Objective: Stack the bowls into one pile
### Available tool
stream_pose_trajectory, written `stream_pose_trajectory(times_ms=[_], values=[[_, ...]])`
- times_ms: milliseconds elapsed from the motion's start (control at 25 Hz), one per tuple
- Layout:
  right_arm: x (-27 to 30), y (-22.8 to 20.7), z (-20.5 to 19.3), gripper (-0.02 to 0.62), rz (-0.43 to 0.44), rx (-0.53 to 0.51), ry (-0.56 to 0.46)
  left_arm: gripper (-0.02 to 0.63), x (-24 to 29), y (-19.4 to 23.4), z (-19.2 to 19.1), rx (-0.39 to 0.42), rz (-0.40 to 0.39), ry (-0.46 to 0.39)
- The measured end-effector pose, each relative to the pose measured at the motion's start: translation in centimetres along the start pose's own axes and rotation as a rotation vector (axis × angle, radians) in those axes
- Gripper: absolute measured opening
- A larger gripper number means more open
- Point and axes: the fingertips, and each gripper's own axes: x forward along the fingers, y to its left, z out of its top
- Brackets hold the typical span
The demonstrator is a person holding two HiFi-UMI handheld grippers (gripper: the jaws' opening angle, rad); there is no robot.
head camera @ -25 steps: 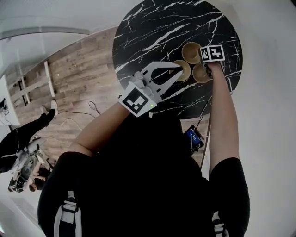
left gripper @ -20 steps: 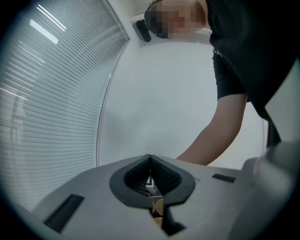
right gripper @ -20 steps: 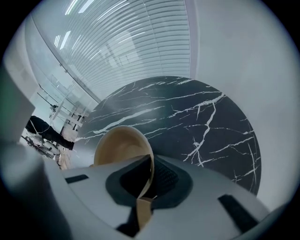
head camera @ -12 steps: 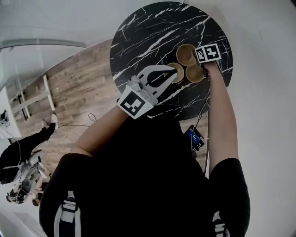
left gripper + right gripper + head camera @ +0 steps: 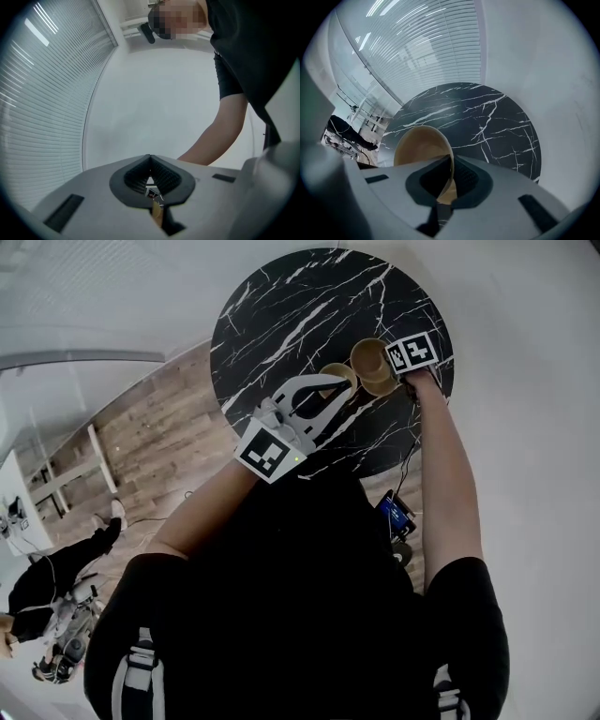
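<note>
Three tan bowls show in the head view over a round black marble table [image 5: 281, 324]. My right gripper [image 5: 412, 352] points steeply down and is shut on the rim of one bowl [image 5: 368, 357], held off the table; its own view shows that bowl [image 5: 419, 147] pinched between the pads [image 5: 461, 176]. A second bowl [image 5: 382, 386] sits partly under it. My left gripper [image 5: 349, 381] points level and is shut on the rim of the third bowl [image 5: 335, 374]. In the left gripper view only a tan sliver of that rim [image 5: 156, 214] shows below the jaws.
The table's near edge [image 5: 356, 460] lies just past my body. A wooden floor [image 5: 141, 427] with cables lies to the left, and another person [image 5: 52, 582] stands at the far left. A small lit device [image 5: 394, 514] lies below the table. White walls ring the table.
Both grippers have risen with their bowls. The right gripper's bowl now overlaps the bowl left on the table, and the left gripper's bowl has moved with it.
</note>
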Motion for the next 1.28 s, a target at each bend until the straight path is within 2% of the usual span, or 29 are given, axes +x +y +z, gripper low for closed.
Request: stream_pose_trajectory(times_ms=[320, 560, 880, 1280], values=[[0.4, -1.6, -4.1, 0.006, -0.033, 0.034, 0.025, 0.003, 0.4, -1.9, -0.1, -0.004, -0.019, 0.013], [1.7, -2.0, -6.2, 0.006, -0.028, 0.05, 0.052, 0.003, 0.7, -2.8, -0.6, -0.01, -0.014, 0.021], [3.6, -2.1, -7.6, 0.006, -0.018, 0.065, 0.075, 0.003, 0.9, -3.2, -1.4, 0.003, -0.013, 0.044], [4.9, -2.9, -7.8, 0.014, -0.056, 0.085, 0.091, 0.003, 0.5, -3.0, -2.3, -0.014, 0.002, 0.069]])
